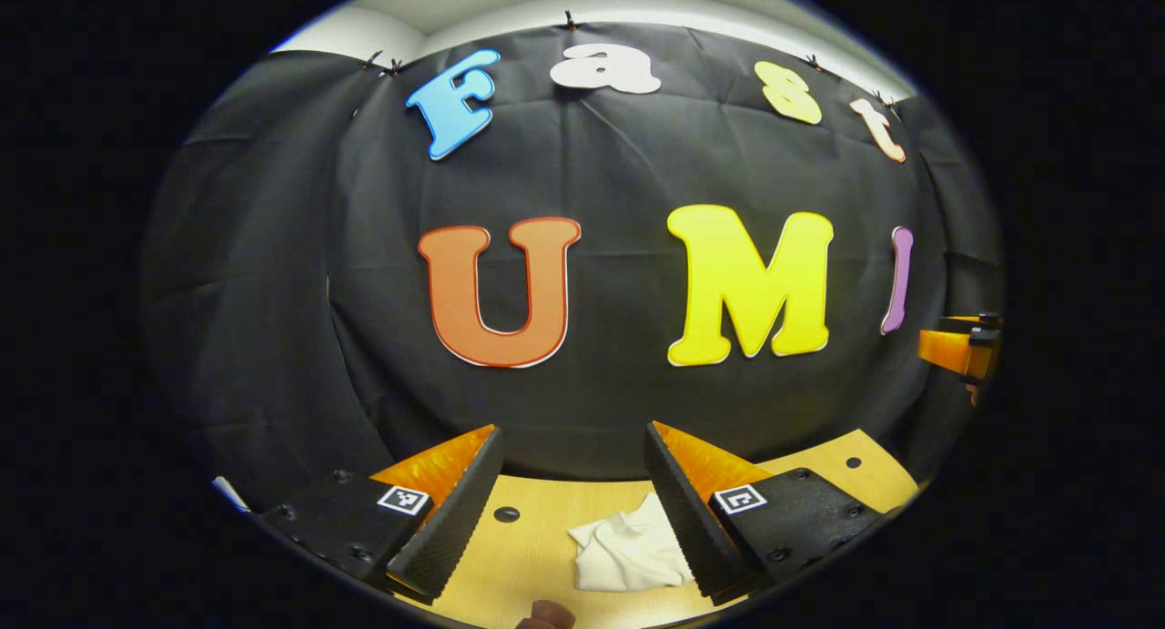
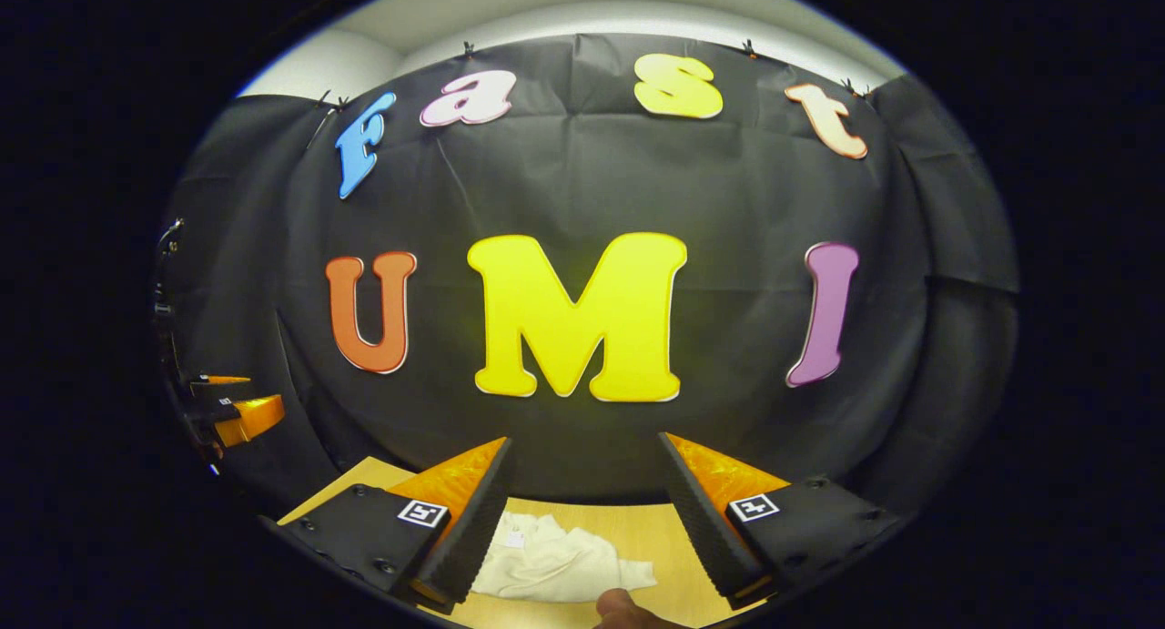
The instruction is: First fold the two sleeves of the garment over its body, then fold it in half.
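Observation:
A crumpled white garment (image 1: 630,549) lies on the wooden table (image 1: 519,556), low in the left gripper view and partly behind the right-hand finger. My left gripper (image 1: 573,511) is held open above the table, nothing between its fingers. In the right gripper view the same garment (image 2: 551,561) lies bunched below my right gripper (image 2: 582,520), which is also open and holds nothing. The left gripper (image 2: 232,410) shows far off at the left edge of the right gripper view; the right gripper (image 1: 960,347) shows at the right edge of the left gripper view.
The black cloth wall (image 1: 601,274) rises just behind the table's far edge. Small round holes (image 1: 506,513) dot the tabletop. A fingertip (image 2: 623,606) pokes in at the bottom edge of the right gripper view, close to the garment.

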Demonstrator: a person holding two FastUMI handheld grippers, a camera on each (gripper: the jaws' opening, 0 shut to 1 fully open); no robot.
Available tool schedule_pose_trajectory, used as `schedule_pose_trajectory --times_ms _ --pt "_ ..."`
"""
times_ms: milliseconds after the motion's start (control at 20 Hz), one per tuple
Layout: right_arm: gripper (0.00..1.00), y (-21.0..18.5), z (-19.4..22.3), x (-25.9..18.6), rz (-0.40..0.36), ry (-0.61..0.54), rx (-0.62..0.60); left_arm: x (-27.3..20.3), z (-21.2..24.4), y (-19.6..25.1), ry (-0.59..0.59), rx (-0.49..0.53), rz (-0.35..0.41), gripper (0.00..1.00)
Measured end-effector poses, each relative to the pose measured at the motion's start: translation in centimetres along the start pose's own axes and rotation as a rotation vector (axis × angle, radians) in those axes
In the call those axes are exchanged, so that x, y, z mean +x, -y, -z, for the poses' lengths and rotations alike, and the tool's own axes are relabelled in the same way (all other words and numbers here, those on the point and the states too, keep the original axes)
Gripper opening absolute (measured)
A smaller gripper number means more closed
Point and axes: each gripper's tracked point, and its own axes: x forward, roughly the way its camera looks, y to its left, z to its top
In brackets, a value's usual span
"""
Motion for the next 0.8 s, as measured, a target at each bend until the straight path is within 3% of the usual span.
schedule_pose_trajectory --times_ms 250,500,800 --pt "0.92 1.2 -1.2 -7.5 0.041 0.033 0.024 -6.2 -2.5 0.9 0.022 -0.053 0.037 0.98" --pt "0.96 2.4 0.1 -14.7 0.098 0.069 0.041 -12.5 -0.4 0.7 0.009 -0.079 0.015 0.99" --pt "0.92 1.6 2.0 -20.4 0.126 0.065 0.054 -17.5 -0.8 0.7 0.066 -0.011 0.010 0.98"
